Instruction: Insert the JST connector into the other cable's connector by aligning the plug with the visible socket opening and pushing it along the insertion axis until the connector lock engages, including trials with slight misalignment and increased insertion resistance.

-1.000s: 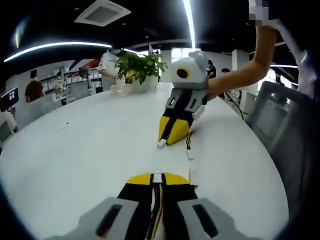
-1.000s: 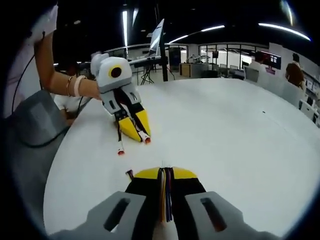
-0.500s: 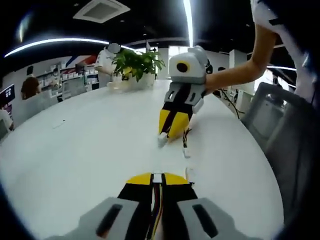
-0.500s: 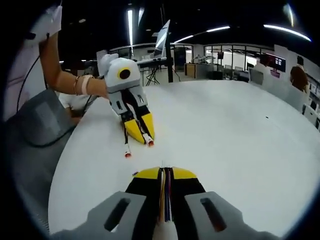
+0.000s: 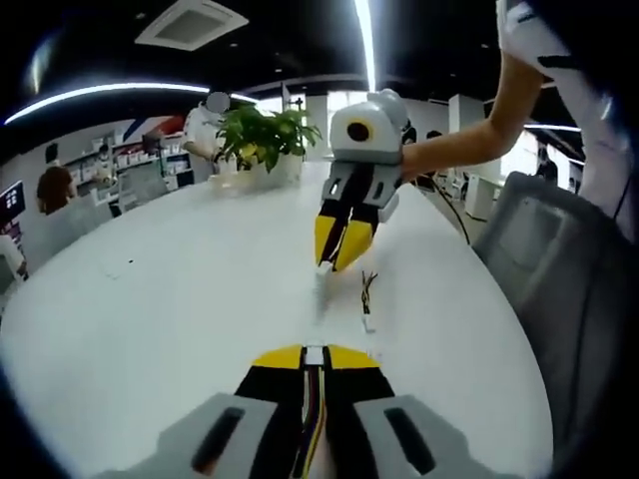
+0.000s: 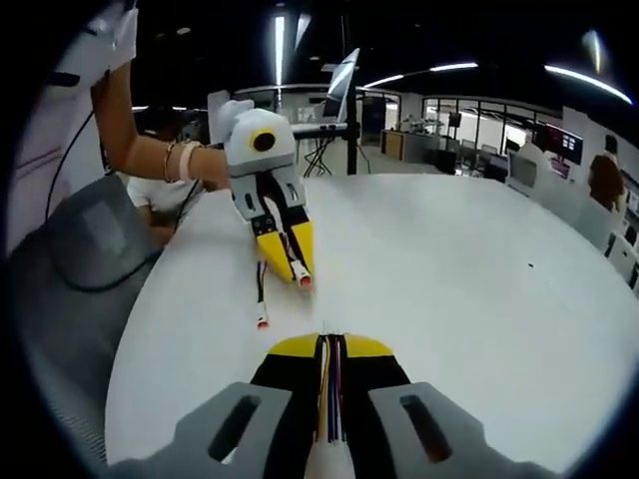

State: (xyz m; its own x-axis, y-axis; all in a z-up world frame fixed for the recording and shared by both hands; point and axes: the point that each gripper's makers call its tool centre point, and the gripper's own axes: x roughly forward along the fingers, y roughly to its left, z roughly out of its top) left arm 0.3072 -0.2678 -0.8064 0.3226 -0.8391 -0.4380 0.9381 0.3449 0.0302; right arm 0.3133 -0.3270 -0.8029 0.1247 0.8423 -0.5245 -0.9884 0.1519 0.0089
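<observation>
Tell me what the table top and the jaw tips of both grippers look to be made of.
Table top: smooth white laminate or painted board, probably; it carries a soft sheen with no grain. Left gripper and right gripper jaw tips: yellow moulded plastic or rubbery pads, matte and evenly coloured; which one is unclear. Each is shut on a bundle of thin coloured wires with glossy plastic insulation.

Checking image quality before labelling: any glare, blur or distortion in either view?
Left gripper view: the ceiling strip light blows out, the white table is bright with faint shadows, and the right gripper is slightly soft. Right gripper view: strong fisheye curvature at the table edge; the left gripper is fairly sharp, and the background is dim.
</observation>
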